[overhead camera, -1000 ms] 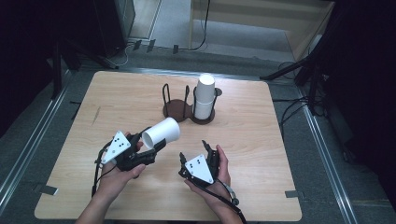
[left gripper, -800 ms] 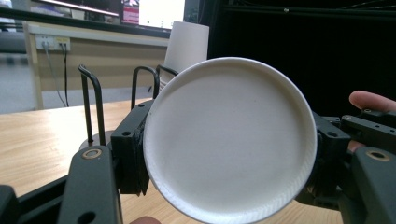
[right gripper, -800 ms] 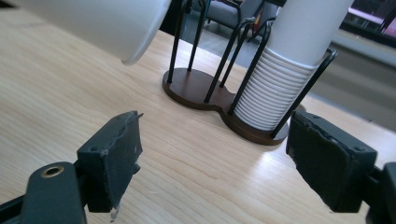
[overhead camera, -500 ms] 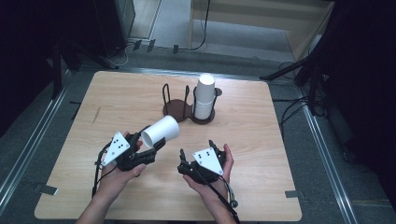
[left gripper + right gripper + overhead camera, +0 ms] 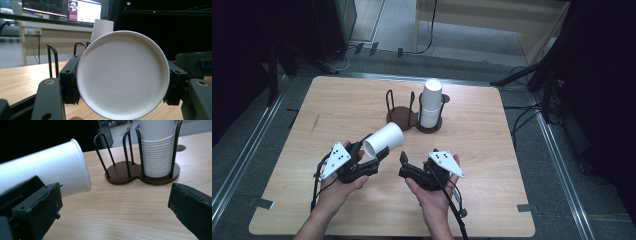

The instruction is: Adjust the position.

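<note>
My left gripper (image 5: pixel 369 154) is shut on a white paper cup (image 5: pixel 384 140), which lies on its side above the table with its rim toward the holder. In the left gripper view the cup's round base (image 5: pixel 123 75) sits between the two black jaws. My right gripper (image 5: pixel 403 165) stands open just right of the cup, its jaws pointing left toward it. In the right gripper view the cup (image 5: pixel 50 170) is at the left, beyond the wide-apart fingers (image 5: pixel 37 212). A dark two-slot wire cup holder (image 5: pixel 402 117) stands at the table's middle.
A stack of white cups (image 5: pixel 430 102) fills the holder's right slot, also seen as ribbed rims (image 5: pixel 157 150); the left slot (image 5: pixel 120 172) holds nothing. The wooden table's edge (image 5: pixel 517 150) drops to a floor with cables. Monitors (image 5: pixel 62 7) glow behind.
My right gripper has swung from pointing away from the person to pointing left, toward the held cup. The left gripper and cup have hardly moved.
</note>
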`<state>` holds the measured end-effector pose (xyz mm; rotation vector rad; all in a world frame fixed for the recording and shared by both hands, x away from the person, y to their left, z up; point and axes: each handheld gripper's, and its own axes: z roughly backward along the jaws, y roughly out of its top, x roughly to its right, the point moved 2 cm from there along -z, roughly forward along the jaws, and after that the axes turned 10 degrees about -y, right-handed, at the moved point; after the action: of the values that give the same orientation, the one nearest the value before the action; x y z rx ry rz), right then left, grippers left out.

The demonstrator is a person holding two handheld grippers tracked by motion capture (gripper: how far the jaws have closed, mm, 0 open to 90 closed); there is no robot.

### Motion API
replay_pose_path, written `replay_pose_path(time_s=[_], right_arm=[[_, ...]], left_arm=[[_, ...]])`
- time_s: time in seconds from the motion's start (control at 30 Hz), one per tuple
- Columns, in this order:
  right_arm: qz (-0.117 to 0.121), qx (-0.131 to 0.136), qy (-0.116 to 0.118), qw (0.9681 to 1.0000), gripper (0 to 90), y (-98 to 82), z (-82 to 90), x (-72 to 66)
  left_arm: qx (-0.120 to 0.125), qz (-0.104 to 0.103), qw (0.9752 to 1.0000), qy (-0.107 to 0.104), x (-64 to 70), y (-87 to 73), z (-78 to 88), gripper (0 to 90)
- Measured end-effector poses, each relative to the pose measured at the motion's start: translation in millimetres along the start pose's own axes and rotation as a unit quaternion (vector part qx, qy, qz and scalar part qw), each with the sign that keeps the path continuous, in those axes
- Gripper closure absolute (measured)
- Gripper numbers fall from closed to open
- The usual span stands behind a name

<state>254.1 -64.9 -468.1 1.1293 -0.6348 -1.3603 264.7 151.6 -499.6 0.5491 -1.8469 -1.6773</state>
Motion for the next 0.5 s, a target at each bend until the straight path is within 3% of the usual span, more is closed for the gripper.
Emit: replay_pose_path(time_s=[0.13,0.17,0.2,0.43,0.5], right_arm=[[-0.041,-0.007,0.009,0.9991,0.0,0.4,-1.8,-2.9],[-0.061,-0.011,0.013,0.998,0.0,0.8,-2.7,-3.2],[-0.061,-0.011,0.013,0.998,0.0,0.8,-2.7,-3.2],[-0.124,-0.025,0.023,0.9917,0.0,2.7,-6.1,-2.8],[-0.135,-0.024,0.016,0.9904,0.0,3.1,-6.2,-2.7]], left_arm=[[0.002,-0.002,1.0,0.001,0.2,-0.2,-0.7,32.4],[0.002,-0.002,1.0,0.0,0.3,-0.4,-0.8,32.4],[0.0,-0.002,1.0,-0.001,0.3,-0.7,-1.0,32.4],[-0.001,-0.003,1.0,0.0,2.1,-3.0,-3.7,32.4],[0.0,-0.004,1.0,-0.001,3.1,-3.3,-4.2,32.4]])
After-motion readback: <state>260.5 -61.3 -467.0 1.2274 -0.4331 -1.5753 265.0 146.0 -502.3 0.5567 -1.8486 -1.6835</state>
